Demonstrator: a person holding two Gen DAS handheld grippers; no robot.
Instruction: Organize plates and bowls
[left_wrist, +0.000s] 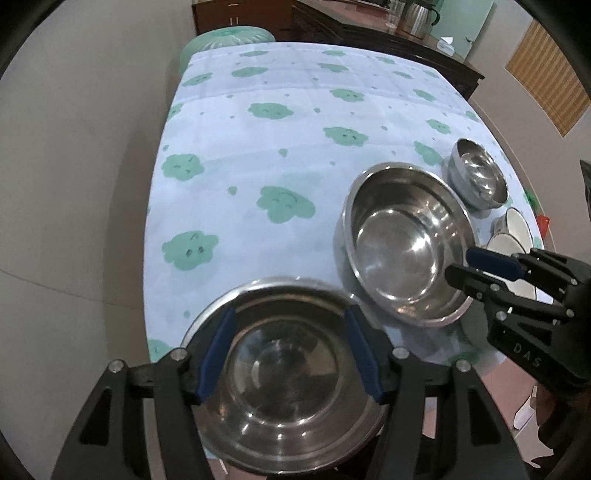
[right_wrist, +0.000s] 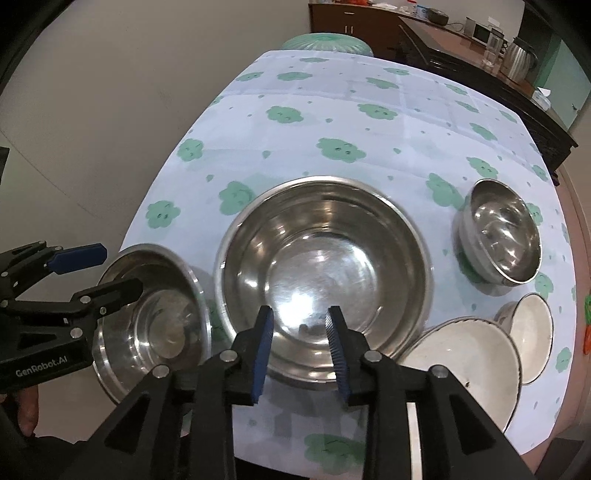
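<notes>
A medium steel bowl (left_wrist: 284, 384) sits at the table's near left edge. My left gripper (left_wrist: 289, 314) hovers over it, open, its blue pads apart and off the metal. Right of it stands a large steel bowl (right_wrist: 325, 266). Above that bowl's near rim is my right gripper (right_wrist: 300, 312), also open, with nothing pressed between its pads. Each gripper shows in the other's view: the left gripper (right_wrist: 122, 269) over the medium bowl (right_wrist: 155, 325), the right gripper (left_wrist: 460, 264) at the large bowl's (left_wrist: 402, 243) right rim.
A small steel bowl (right_wrist: 498, 236) stands to the right, and nearer are a white bowl (right_wrist: 461, 354) and a smaller white bowl (right_wrist: 532, 332). The table (right_wrist: 332, 122) wears a cloud-print cloth. A green stool (right_wrist: 325, 40) and a dark sideboard (right_wrist: 480, 48) lie beyond.
</notes>
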